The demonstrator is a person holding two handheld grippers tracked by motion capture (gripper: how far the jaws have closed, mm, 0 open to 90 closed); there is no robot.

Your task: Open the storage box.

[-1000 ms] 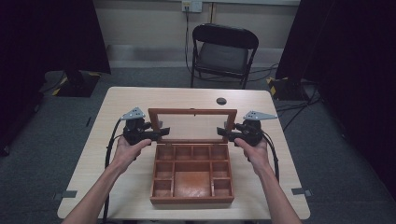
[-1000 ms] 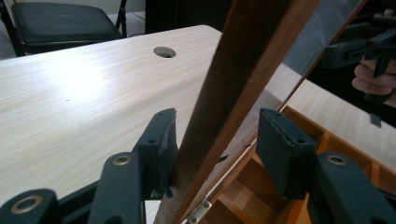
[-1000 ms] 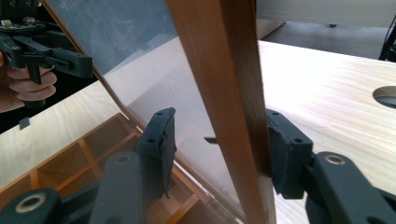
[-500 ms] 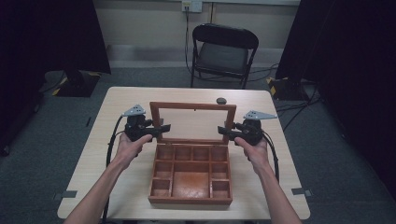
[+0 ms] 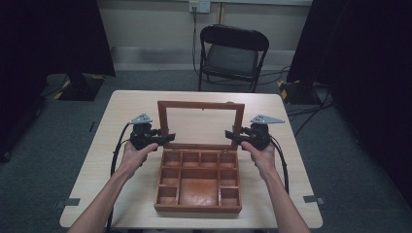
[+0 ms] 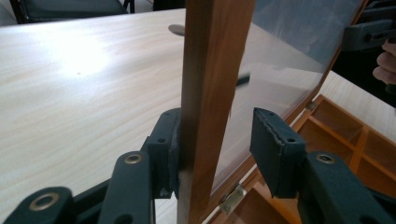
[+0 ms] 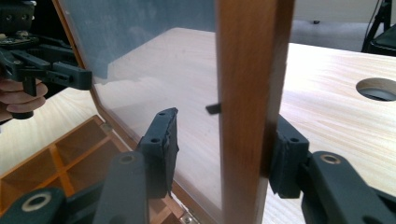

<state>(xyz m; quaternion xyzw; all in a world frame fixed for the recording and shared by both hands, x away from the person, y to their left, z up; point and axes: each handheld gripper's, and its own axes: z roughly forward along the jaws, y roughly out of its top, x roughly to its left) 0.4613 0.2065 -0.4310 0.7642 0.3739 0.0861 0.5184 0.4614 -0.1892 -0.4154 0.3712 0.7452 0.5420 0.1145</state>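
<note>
While I hold the glass lid point(image 5: 200, 124) upright with a tool on each side post, the wooden box point(image 5: 198, 180) rests mid-surface point(image 5: 121, 104), its compartments bare. My left tool point(image 6: 215, 149) has just been closing on its post; one pad touches, one stands off. My right tool point(image 7: 224, 154) straddles its post likewise.

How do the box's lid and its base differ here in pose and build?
The lid stands upright on its hinges; the base lies flat on the table. The lid is a frame around a clear pane; the base is split into open compartments. Both are the same reddish-brown wood.
</note>
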